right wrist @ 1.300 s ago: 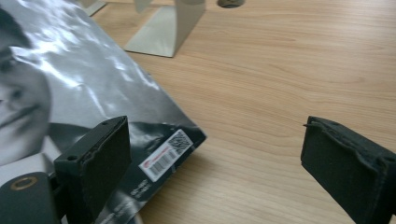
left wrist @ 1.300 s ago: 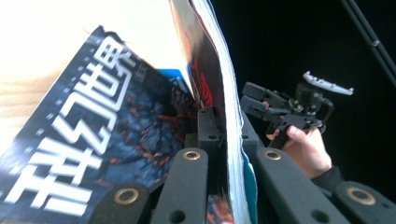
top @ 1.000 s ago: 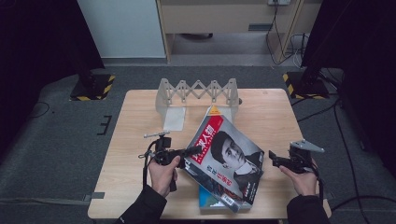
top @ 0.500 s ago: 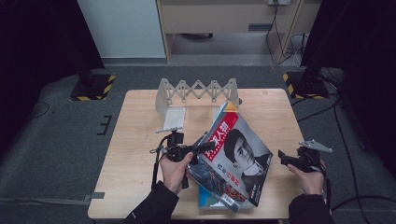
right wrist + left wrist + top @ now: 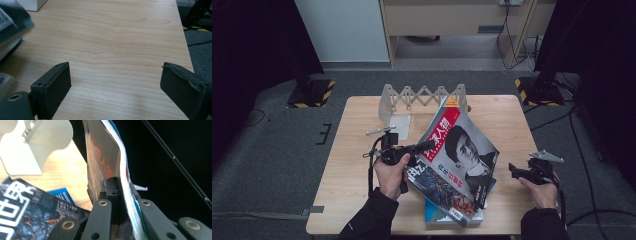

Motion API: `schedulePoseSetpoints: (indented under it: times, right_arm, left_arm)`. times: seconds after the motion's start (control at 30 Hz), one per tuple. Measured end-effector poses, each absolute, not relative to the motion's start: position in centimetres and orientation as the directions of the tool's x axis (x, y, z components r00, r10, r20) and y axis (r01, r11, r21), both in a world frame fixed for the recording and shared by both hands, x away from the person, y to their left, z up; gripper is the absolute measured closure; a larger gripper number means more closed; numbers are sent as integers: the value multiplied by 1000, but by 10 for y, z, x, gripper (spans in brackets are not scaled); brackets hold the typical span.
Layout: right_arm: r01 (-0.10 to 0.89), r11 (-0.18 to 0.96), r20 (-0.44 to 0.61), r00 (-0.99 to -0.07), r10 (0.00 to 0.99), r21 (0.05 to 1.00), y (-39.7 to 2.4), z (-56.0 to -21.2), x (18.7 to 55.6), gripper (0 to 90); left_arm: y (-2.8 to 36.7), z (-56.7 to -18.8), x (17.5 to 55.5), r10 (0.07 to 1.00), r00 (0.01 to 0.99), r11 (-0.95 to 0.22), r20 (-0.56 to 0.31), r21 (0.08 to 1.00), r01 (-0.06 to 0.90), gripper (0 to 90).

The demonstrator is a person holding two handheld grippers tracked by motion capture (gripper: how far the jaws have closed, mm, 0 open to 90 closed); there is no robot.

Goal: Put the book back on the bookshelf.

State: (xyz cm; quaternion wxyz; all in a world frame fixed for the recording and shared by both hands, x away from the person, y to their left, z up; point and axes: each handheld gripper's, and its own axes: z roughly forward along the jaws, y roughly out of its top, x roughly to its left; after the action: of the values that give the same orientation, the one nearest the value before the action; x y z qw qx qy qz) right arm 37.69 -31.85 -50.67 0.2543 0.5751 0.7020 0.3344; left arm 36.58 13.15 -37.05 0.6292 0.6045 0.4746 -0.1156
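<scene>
Since a second ago you have tipped the magazine (image 5: 459, 150) up off the stack (image 5: 447, 202) toward the folding rack (image 5: 422, 97), your left gripper (image 5: 428, 145) clamped tight on its left edge. It is light, floppy and glossy (pages sag beyond the pinch), so grip near the spine. Your right gripper (image 5: 516, 171) waits wide open and empty over the table (image 5: 357, 165).

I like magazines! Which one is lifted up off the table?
The one with the face, pinched by the left hand-held gripper. The dark one and the blue one lie flat.
</scene>
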Motion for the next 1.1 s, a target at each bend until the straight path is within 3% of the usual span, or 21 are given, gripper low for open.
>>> schedulePoseSetpoints:
  times: [0.7, 1.1]
  right_arm:
    - [704, 263, -24, -330, 944, 660, -305, -529, 383, 77]
    - [686, 254, 6, -353, 936, 682, -307, -535, 382, 46]
  left_arm:
    - [206, -327, 381, 564, 492, 344, -663, 730, 590, 856]
    - [244, -296, 387, 651, 456, 362, -606, 777, 515, 856]
